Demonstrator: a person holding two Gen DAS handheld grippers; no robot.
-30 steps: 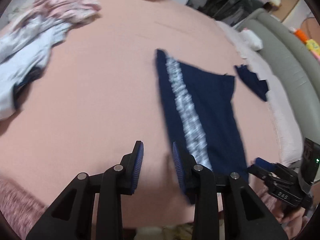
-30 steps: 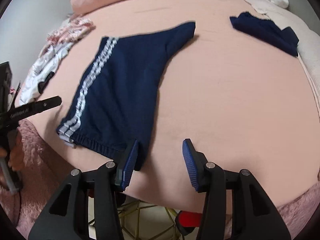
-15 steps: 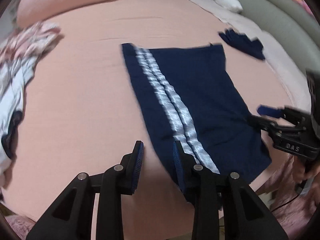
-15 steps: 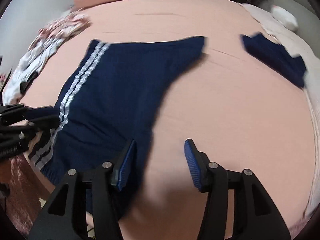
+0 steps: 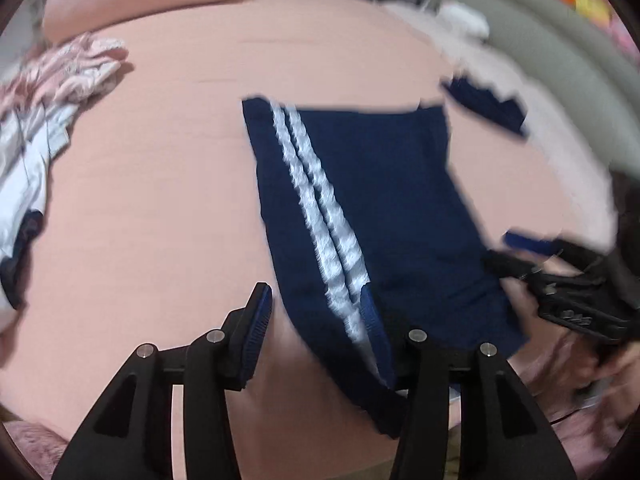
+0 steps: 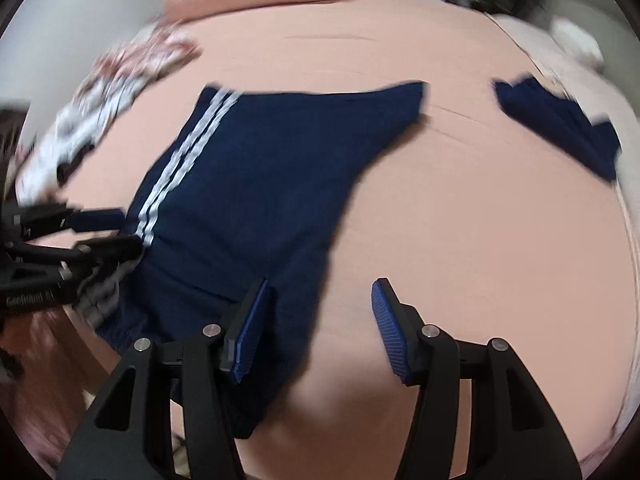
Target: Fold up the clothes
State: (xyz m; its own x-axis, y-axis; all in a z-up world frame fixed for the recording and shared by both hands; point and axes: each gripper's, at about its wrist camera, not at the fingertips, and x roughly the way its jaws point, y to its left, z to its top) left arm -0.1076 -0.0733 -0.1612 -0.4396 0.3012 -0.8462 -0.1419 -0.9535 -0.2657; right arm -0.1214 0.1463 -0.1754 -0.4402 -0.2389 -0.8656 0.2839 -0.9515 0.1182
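Note:
Navy shorts [image 5: 384, 208] with two white side stripes lie spread flat on the pink bed sheet [image 5: 160, 200]. My left gripper [image 5: 316, 320] hangs over their near striped corner. Its jaws are opening, and the waistband edge lies between the pads without being pressed. In the right wrist view the same shorts [image 6: 256, 184] reach under my right gripper [image 6: 320, 328], which is open. Their right edge lies by its left pad, with bare sheet across the rest of the gap. The left gripper [image 6: 124, 230] shows there at the striped waist corner. The right gripper [image 5: 504, 250] shows at the shorts' other waist corner.
A small folded navy garment [image 6: 560, 128] lies at the far right of the bed. A heap of floral and white clothes [image 5: 52, 92] sits at the far left. A pink pillow [image 5: 140, 4] lies at the head and a grey padded edge [image 5: 540, 48] runs along the right.
The left jaws have widened around the striped waist corner. Both views have swung so the shorts lie flatter and more centred. The right gripper has come closer to the shorts' edge.

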